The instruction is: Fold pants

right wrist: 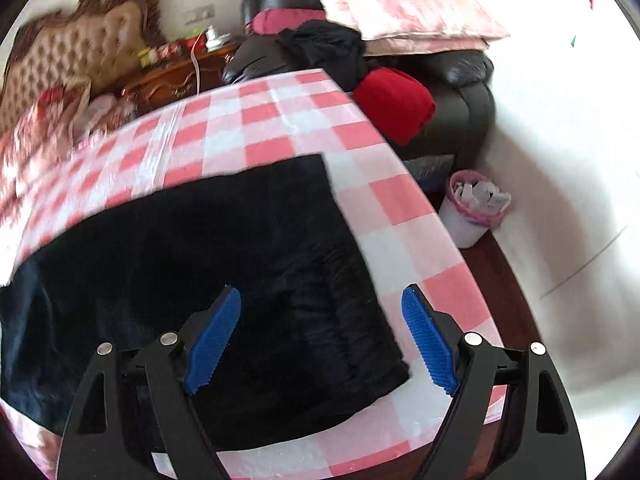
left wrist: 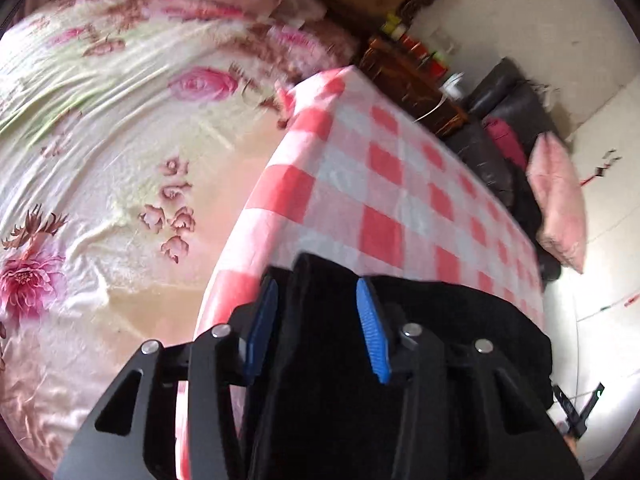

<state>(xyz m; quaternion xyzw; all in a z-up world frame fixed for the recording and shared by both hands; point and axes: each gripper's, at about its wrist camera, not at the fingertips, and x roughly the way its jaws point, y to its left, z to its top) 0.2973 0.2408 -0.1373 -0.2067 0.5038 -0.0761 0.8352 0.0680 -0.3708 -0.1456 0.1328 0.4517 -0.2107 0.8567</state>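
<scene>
Black pants lie spread on a table with a pink and white checked cloth. My right gripper is open above the pants' right end, near the table's near edge, holding nothing. In the left wrist view my left gripper has its blue pads on either side of a raised fold of the black pants at the table's left edge. The jaws stand partly apart with dark cloth between them.
A bed with a floral cover stands beside the table. A black leather sofa with a pink pillow, red cloth and dark clothes is beyond. A white bin stands on the floor at right. A wooden nightstand is behind.
</scene>
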